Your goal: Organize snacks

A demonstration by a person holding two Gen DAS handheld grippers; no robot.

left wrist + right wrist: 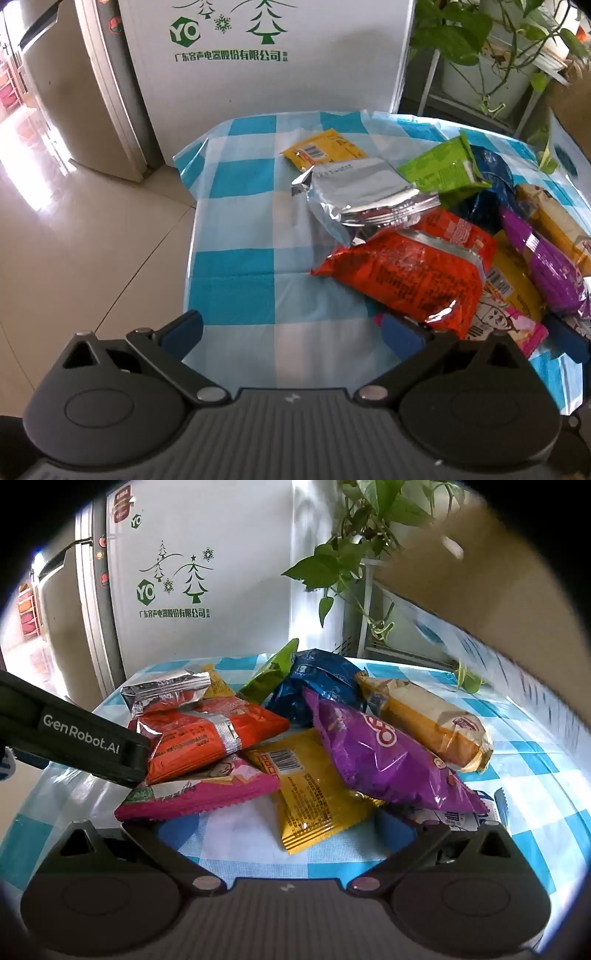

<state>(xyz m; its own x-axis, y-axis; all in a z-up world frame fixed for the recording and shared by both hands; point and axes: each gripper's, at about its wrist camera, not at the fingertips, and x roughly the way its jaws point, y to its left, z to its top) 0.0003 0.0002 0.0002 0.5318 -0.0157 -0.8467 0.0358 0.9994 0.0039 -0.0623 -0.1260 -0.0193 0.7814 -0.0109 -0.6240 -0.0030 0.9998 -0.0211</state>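
A pile of snack packets lies on a table with a blue-and-white checked cloth. On the left of the pile a silver packet rests on an orange one. Green, small yellow and purple packets surround them. My left gripper hangs open over bare cloth, its right finger beside the orange packet's corner. My right gripper is open and low at the pile's near side. A flat yellow packet lies between its fingers without being pressed. A pink packet covers its left fingertip.
A white fridge with green tree prints stands behind the table, and a potted vine at the back right. A cardboard box rises along the table's right side. The left gripper's body reaches in from the left. Tiled floor lies left of the table.
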